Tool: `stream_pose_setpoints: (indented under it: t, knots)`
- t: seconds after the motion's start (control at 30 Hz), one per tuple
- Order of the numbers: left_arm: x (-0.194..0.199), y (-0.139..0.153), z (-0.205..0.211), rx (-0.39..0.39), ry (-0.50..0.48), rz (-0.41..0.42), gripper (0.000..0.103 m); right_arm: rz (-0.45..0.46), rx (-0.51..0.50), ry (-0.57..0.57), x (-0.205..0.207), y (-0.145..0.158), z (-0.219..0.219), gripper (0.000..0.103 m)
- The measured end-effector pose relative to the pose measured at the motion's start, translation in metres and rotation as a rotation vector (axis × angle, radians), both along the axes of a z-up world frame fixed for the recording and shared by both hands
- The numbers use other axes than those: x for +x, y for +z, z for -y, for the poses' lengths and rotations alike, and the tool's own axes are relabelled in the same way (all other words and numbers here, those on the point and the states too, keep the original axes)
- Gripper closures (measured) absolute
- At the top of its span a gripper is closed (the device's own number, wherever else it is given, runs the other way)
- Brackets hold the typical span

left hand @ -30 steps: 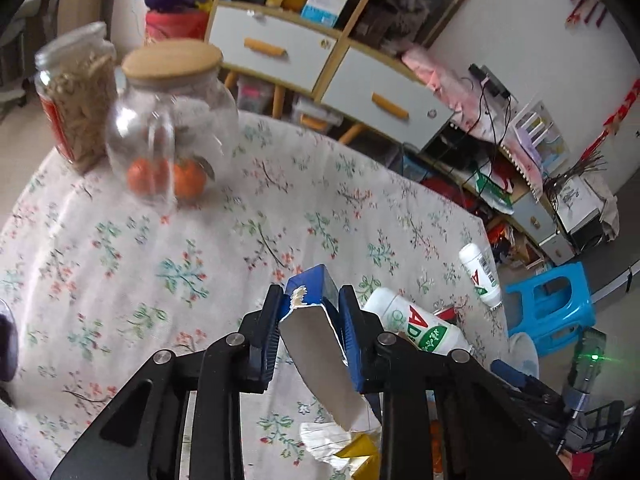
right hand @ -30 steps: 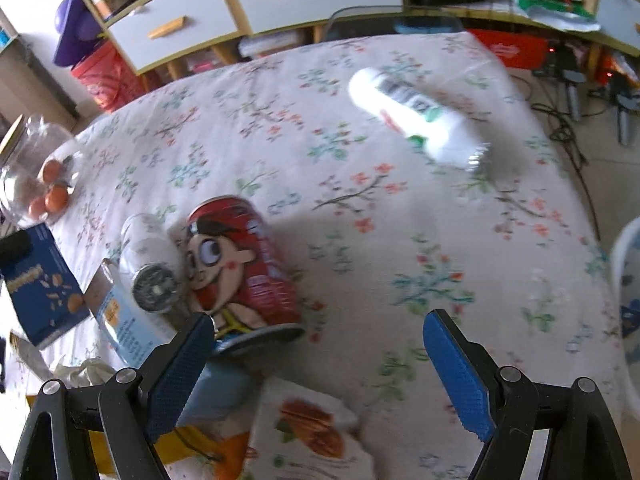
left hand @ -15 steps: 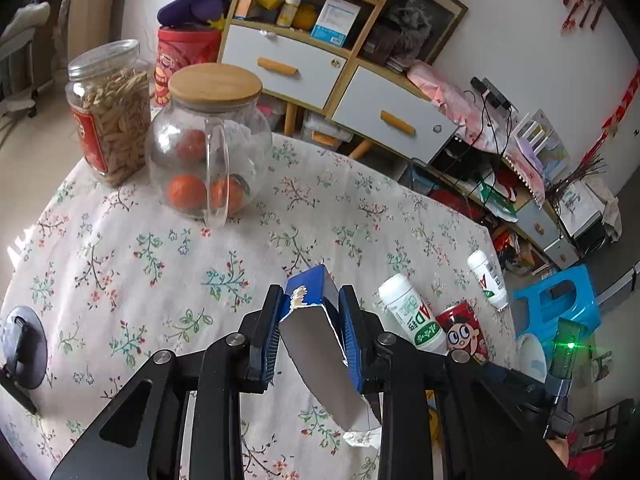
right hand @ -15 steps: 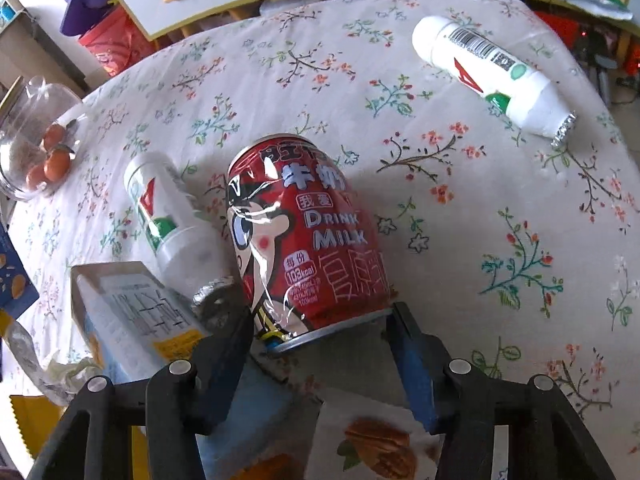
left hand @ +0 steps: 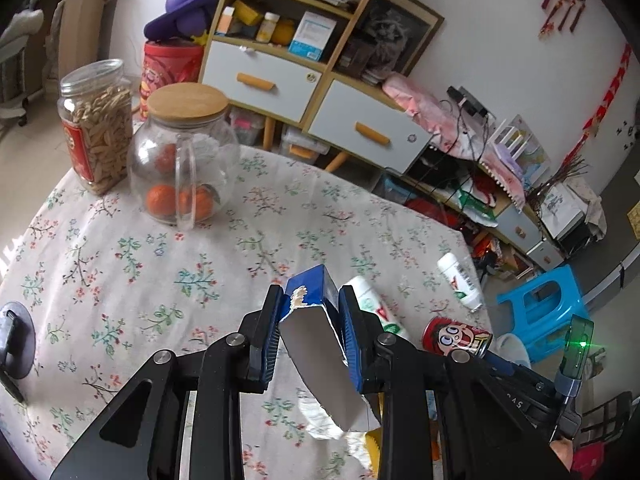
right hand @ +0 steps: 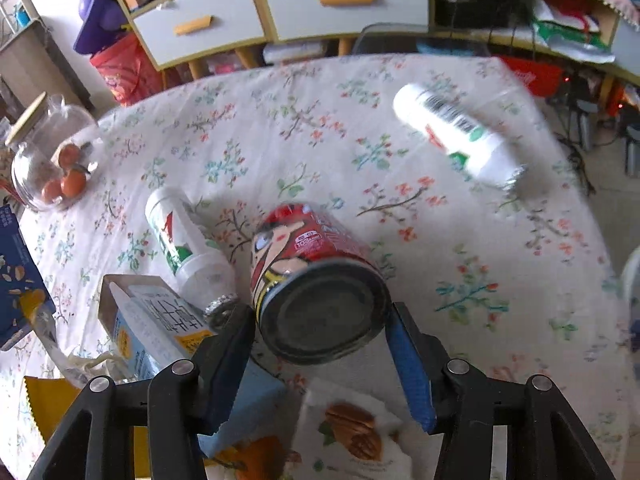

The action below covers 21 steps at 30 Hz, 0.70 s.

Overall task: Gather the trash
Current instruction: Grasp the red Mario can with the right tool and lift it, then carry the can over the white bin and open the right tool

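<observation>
My left claw (left hand: 310, 330) is clamped on a torn blue carton (left hand: 316, 344), its blue pads pressing both flat sides; the carton sticks up between them, open silver-lined end toward the camera, clear of the worktop (left hand: 120, 280).

My right claw (right hand: 322, 338) has the red can (right hand: 316, 284) pinched between its pads, gripped near the dark base, which faces the lens. The can looks tilted and lifted off the floral cloth, with its shadow on the cloth below, though I cannot tell for sure that it is fully clear.

Just left of the can lies a white bottle (right hand: 184, 248), foil cap toward me, nearly touching the left finger. A second white bottle (right hand: 456, 136) lies well apart toward the far right edge of the worktop, blurred. Beside the near bottle sits a pale blue box (right hand: 156, 328), and a nut packet (right hand: 352, 436) lies under the claw. A yellow wrapper (right hand: 44, 404) shows at the lower left.

At the far left of the worktop stand a glass jar (left hand: 184, 160) of oranges with a wooden lid and, touching or just beside it, a jar of seeds (left hand: 96, 124).
</observation>
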<state>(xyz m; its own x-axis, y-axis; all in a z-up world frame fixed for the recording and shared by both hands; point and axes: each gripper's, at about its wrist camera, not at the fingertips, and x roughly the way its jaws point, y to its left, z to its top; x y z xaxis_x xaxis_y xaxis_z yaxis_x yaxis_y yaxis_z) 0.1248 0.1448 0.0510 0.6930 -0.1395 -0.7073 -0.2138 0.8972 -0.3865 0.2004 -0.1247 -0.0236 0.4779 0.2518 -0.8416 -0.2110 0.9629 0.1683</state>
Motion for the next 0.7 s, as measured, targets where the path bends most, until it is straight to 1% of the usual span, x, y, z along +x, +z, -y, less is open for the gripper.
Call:
stream_pose_setpoints:
  t: [0.17,0.3,0.7]
  knots:
    - [0.000,0.003,0.020,-0.009,-0.032,0.012,0.074,0.026,0.008,-0.039,-0.005,0.011,0.024,0.045]
    - [0.001,0.001,0.041,-0.005,-0.069,0.012,0.074,0.038,0.021,-0.085,-0.012,0.019,0.051,0.045]
    - [0.002,-0.019,0.116,0.030,-0.198,-0.024,0.074,0.062,0.042,-0.219,-0.034,0.036,0.134,0.045]
